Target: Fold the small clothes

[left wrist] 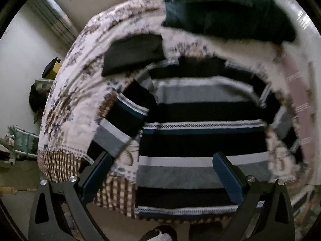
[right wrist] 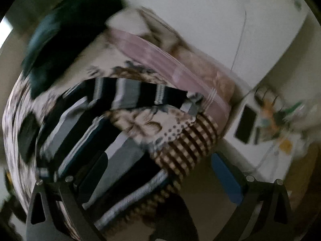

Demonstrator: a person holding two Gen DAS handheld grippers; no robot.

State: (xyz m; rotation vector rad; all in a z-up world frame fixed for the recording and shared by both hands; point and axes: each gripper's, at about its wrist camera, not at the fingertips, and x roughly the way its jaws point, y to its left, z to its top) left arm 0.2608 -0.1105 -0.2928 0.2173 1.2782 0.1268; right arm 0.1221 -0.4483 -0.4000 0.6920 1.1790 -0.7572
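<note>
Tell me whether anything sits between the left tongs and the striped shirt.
Nothing visible does. The left tongs stand open directly over the striped shirt, which lies spread on the floral bedsheet. The black folded garment and dark teal garment lie beyond it.

Your left wrist camera is looking forward and down between its open tongs (left wrist: 160,177), close over the striped shirt (left wrist: 200,136) on the bed (left wrist: 66,104). Your right wrist camera is tilting in from the bed's corner, its tongs (right wrist: 162,180) framing the same shirt (right wrist: 120,156) and bedspread (right wrist: 146,122).
</note>
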